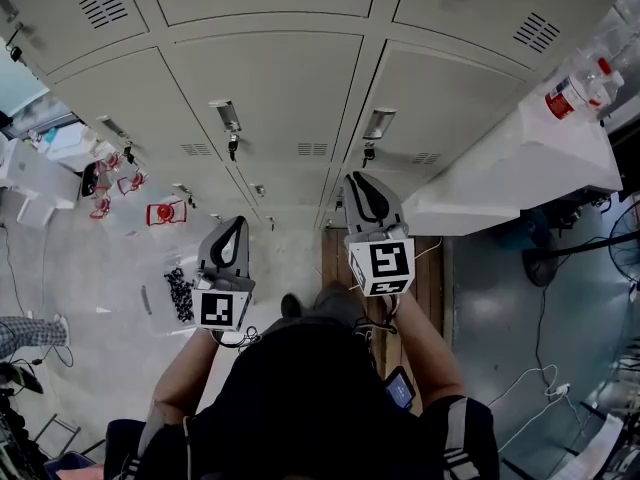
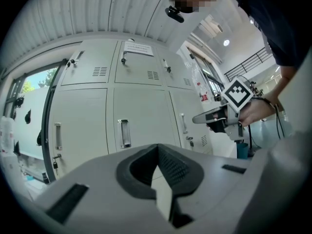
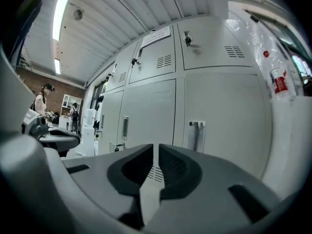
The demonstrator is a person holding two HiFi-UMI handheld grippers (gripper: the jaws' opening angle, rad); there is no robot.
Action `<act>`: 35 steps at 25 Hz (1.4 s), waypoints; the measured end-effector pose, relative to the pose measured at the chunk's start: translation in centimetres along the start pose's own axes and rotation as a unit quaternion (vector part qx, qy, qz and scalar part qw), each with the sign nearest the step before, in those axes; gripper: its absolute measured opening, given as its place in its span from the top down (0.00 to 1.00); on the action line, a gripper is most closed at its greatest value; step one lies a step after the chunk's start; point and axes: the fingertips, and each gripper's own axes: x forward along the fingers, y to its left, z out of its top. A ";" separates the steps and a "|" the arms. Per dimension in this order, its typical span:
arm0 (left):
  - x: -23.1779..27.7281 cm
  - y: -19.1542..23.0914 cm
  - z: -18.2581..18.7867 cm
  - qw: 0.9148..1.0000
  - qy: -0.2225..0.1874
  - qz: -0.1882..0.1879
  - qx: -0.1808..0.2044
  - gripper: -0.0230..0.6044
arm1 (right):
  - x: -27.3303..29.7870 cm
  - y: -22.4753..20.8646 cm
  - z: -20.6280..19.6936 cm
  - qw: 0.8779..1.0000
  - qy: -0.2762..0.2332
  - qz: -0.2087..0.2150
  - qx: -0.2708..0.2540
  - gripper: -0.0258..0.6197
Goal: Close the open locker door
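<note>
A wall of grey lockers (image 1: 270,88) fills the head view, and every door in sight lies flush with its frame. My right gripper (image 1: 362,180) points level at the door with the metal handle (image 1: 379,124). In the right gripper view that handle (image 3: 196,135) stands just right of the jaws (image 3: 156,146), which show only a thin slit with nothing between them. My left gripper (image 1: 233,223) hangs lower and to the left, facing the middle door's handle (image 2: 125,133). Its jaws (image 2: 157,147) meet at the tip, empty. The right gripper (image 2: 195,119) shows at the right of the left gripper view.
A white counter (image 1: 520,168) with a plastic bottle (image 1: 570,96) juts out at the right beside the lockers. Red items (image 1: 165,212) and a dark pile (image 1: 180,293) lie on the floor at the left. Cables (image 1: 540,388) trail at the right. People (image 3: 43,101) stand far off.
</note>
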 end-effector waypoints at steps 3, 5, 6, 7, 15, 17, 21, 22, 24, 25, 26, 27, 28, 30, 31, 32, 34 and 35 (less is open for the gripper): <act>0.0 0.1 -0.1 1.000 0.006 -0.002 -0.001 0.96 | -1.0 0.4 0.1 1.000 0.000 0.003 0.009 0.96; 0.1 0.1 0.0 1.000 0.007 -0.003 -0.001 0.96 | -1.6 0.6 0.3 1.000 0.000 0.007 0.014 0.96; 0.1 0.1 0.1 1.000 0.007 -0.003 -0.002 0.96 | -1.9 0.7 0.4 1.000 -0.001 0.009 0.017 0.96; 0.1 0.1 0.1 1.000 0.007 -0.004 -0.003 0.96 | -2.1 0.8 0.5 1.000 -0.001 0.011 0.020 0.96; 0.0 0.2 0.2 1.000 0.014 -0.001 -0.006 0.96 | -3.9 0.9 -0.9 0.999 0.004 0.008 0.046 0.96; -0.4 0.4 -0.2 1.000 0.017 0.001 0.002 0.96 | -4.6 0.8 -1.7 0.999 0.005 0.004 0.050 0.96; -1.1 1.1 -0.5 1.000 0.023 0.009 -0.001 0.96 | -6.1 0.5 -2.5 0.999 -0.004 -0.009 0.036 0.96; -1.2 1.2 -0.4 1.000 0.025 0.012 -0.006 0.96 | -6.5 0.4 -2.6 0.999 -0.006 -0.013 0.030 0.96; -1.5 1.4 -0.4 0.999 0.031 0.016 -0.010 0.96 | -7.2 0.3 -3.0 0.999 -0.007 -0.019 0.026 0.96; -1.7 1.4 -0.2 0.999 0.027 0.017 -0.013 0.96 | -7.5 0.2 -3.3 0.999 -0.005 -0.023 0.027 0.96; -1.8 1.4 -0.1 0.999 0.020 0.019 -0.016 0.96 | -7.8 0.2 -3.5 0.999 -0.003 -0.027 0.028 0.96; -2.0 1.4 0.0 1.000 0.016 0.020 -0.018 0.96 | -8.0 0.2 -3.8 0.999 0.000 -0.030 0.028 0.96; -2.1 1.4 0.0 0.999 0.015 0.021 -0.019 0.96 | -8.2 0.1 -4.0 0.999 0.002 -0.033 0.027 0.96; -2.4 1.4 -0.1 0.999 0.015 0.023 -0.022 0.96 | -8.4 0.2 -4.4 0.999 0.006 -0.036 0.025 0.96; -2.6 1.4 -0.1 0.999 0.015 0.024 -0.024 0.96 | -8.5 0.1 -4.5 0.999 0.007 -0.038 0.026 0.96; -2.7 1.4 -0.2 0.999 0.014 0.024 -0.024 0.96 | -8.7 0.1 -4.6 0.999 0.007 -0.041 0.026 0.96; -2.9 1.4 -0.2 0.999 0.015 0.024 -0.022 0.96 | -8.8 0.2 -4.7 0.999 0.008 -0.044 0.026 0.96; -3.0 1.4 -0.2 0.999 0.016 0.024 -0.020 0.96 | -8.9 0.3 -4.7 0.999 0.008 -0.044 0.026 0.96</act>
